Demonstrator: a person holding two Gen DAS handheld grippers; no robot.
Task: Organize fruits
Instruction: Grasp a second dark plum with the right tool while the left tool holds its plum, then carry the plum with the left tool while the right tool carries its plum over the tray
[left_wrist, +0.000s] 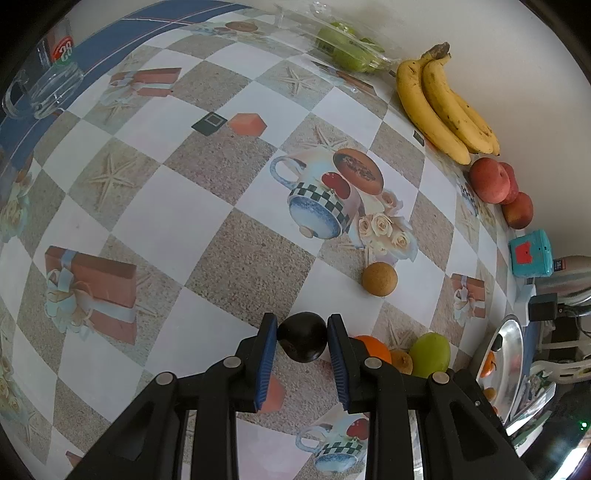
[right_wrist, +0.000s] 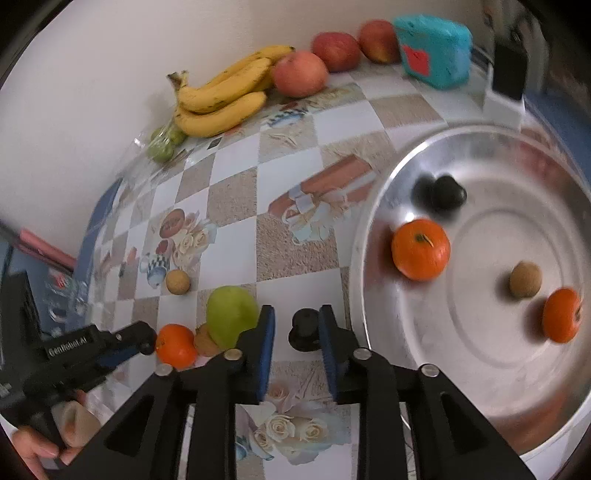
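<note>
Checkered, picture-printed oilcloth fills the left wrist view, where the left gripper (left_wrist: 302, 341) pinches a dark round plum (left_wrist: 302, 336); a tan ball-like fruit (left_wrist: 379, 278), yellow bananas (left_wrist: 443, 107) and red apples (left_wrist: 493, 181) lie unsorted. In the right wrist view, the right gripper (right_wrist: 297, 328) brackets another dark fruit (right_wrist: 304, 329), apparently only loosely. That view alone shows the round metal tray (right_wrist: 373, 206) already holding an orange mandarin (right_wrist: 420, 248) and others; much remains.

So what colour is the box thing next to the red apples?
The box is turquoise with a red patch, clearest in the right wrist view.
</note>
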